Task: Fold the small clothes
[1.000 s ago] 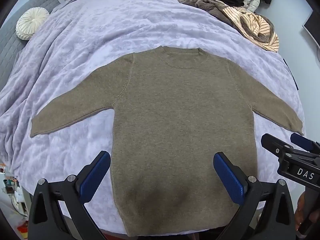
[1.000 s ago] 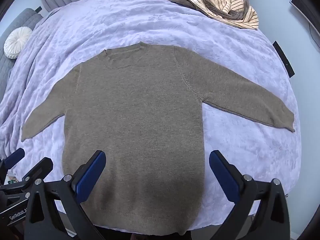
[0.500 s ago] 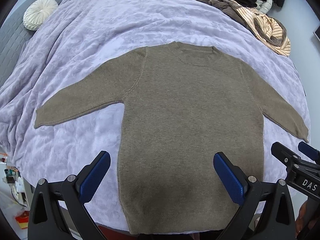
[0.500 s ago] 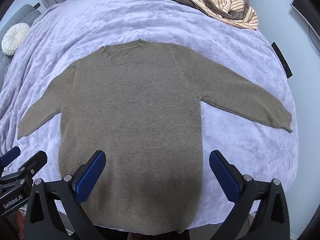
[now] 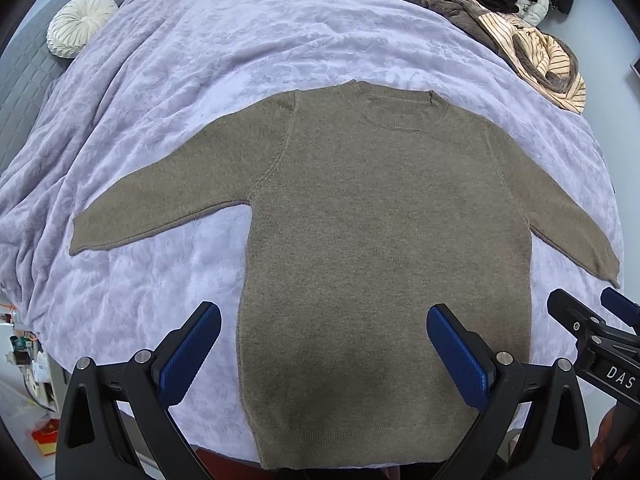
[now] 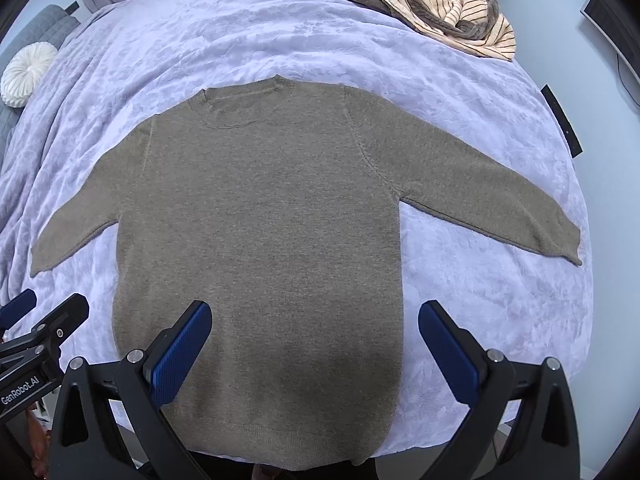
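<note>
An olive-brown knit sweater (image 5: 384,240) (image 6: 260,232) lies flat and face up on the lavender bedspread, both sleeves spread out to the sides and the hem at the near edge. My left gripper (image 5: 324,320) hovers open above the lower left half of the body, holding nothing. My right gripper (image 6: 316,316) is open too, above the lower right half, its right finger over the blanket. Each view catches the other gripper at its edge: the right gripper (image 5: 592,320) and the left gripper (image 6: 44,316).
The lavender bedspread (image 5: 240,60) (image 6: 460,288) covers the whole bed. A heap of brown, striped and black clothes (image 5: 520,28) (image 6: 432,4) sits at the far right corner. A round white cushion (image 5: 80,24) (image 6: 26,72) lies far left. The bed's near edge runs just under the hem.
Both grippers have shifted slightly, so the sweater sits a bit further right in the left wrist view and lower in both. The sweater itself has not moved; both grippers stayed open.
</note>
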### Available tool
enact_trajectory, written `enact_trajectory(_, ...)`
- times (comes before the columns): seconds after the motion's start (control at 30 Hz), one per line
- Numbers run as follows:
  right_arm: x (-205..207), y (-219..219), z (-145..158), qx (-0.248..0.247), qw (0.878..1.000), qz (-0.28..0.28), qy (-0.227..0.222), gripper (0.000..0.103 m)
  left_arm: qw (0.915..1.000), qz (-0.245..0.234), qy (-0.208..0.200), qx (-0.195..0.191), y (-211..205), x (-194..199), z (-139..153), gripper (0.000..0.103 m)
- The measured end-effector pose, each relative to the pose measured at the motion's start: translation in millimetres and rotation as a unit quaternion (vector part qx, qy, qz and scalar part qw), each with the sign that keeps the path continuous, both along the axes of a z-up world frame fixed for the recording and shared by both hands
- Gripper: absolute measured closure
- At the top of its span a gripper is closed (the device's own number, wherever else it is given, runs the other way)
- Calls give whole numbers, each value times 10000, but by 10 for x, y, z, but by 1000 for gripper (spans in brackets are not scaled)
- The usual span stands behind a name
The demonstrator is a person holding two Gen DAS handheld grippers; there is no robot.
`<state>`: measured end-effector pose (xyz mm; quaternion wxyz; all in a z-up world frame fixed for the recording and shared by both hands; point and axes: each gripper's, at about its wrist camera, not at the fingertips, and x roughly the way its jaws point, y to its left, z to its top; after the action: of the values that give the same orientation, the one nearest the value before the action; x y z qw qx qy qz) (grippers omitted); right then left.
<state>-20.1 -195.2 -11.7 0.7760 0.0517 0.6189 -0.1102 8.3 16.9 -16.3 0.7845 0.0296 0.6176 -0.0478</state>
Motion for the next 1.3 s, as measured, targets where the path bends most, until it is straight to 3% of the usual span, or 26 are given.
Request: enact_trajectory(1.3, -26, -6, -17, 63, 10000, -44, 26, 0, 9998, 146, 141, 7, 53, -11, -48, 0)
